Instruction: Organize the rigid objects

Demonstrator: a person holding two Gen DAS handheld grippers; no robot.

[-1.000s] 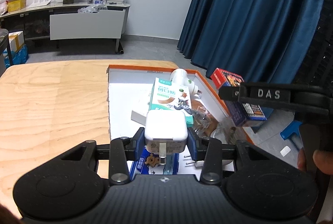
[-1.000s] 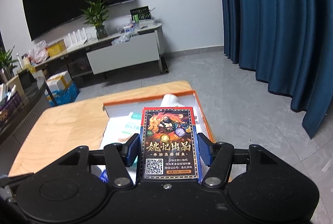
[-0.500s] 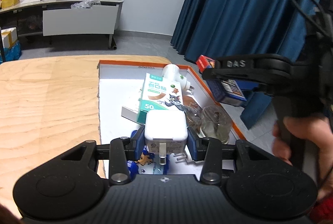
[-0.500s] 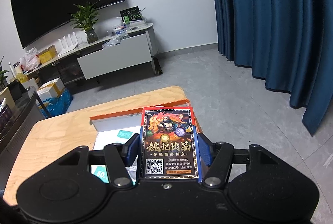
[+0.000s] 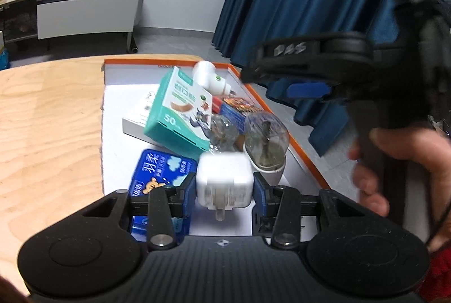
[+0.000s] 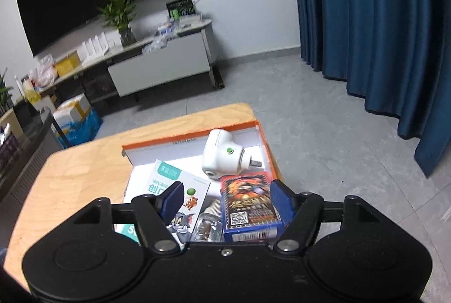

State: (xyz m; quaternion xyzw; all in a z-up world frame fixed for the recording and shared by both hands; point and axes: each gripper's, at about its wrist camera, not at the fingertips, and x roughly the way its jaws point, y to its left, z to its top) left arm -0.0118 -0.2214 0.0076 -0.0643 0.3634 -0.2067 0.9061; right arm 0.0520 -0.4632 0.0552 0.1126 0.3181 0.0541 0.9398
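My left gripper (image 5: 224, 187) is shut on a white plug charger (image 5: 224, 180), held over the near end of the orange-rimmed box (image 5: 284, 128). My right gripper (image 6: 225, 200) is open above the box (image 6: 194, 135); the red and blue card pack (image 6: 249, 203) lies in the box between its fingers, free of them. The card pack also shows in the left wrist view (image 5: 236, 106). The right gripper also shows in the left wrist view (image 5: 310, 72), above the box's right rim.
The box holds a teal plaster carton (image 5: 180, 111), a white plug-in device (image 6: 222, 158), a blue tin (image 5: 160, 176), clear bottles (image 5: 265, 139) and a flat white box (image 5: 138, 117). The wooden table (image 5: 48, 120) stretches left. Blue curtains (image 6: 380, 21) hang right.
My right gripper has opened and let go of the card pack, which now lies in the box. My left gripper still holds the charger and has come lower over the box.
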